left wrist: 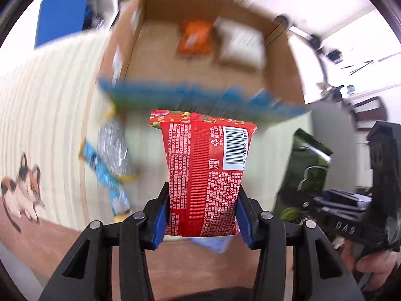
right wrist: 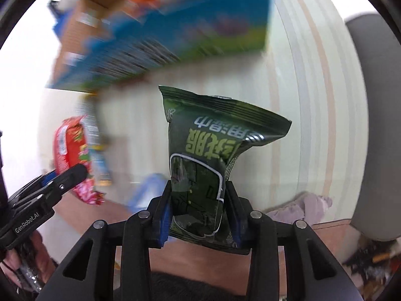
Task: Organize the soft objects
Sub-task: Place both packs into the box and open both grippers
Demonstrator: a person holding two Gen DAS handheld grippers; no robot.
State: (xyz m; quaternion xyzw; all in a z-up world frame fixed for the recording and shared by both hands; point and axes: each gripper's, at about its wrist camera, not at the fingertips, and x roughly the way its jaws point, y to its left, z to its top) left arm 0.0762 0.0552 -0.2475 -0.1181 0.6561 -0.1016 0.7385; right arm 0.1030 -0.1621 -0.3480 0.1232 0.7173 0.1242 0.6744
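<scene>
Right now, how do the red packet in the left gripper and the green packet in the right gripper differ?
Colour: the red packet is bright red with a floral top edge; the green packet is dark green. Face shown: the red packet shows its back seam and a barcode, the green packet large lettering. Shape: the red packet looks flatter, the green packet flares wide above the pinch. Both are soft sealed packets, each clamped at its lower end, in the left gripper and the right gripper.
</scene>
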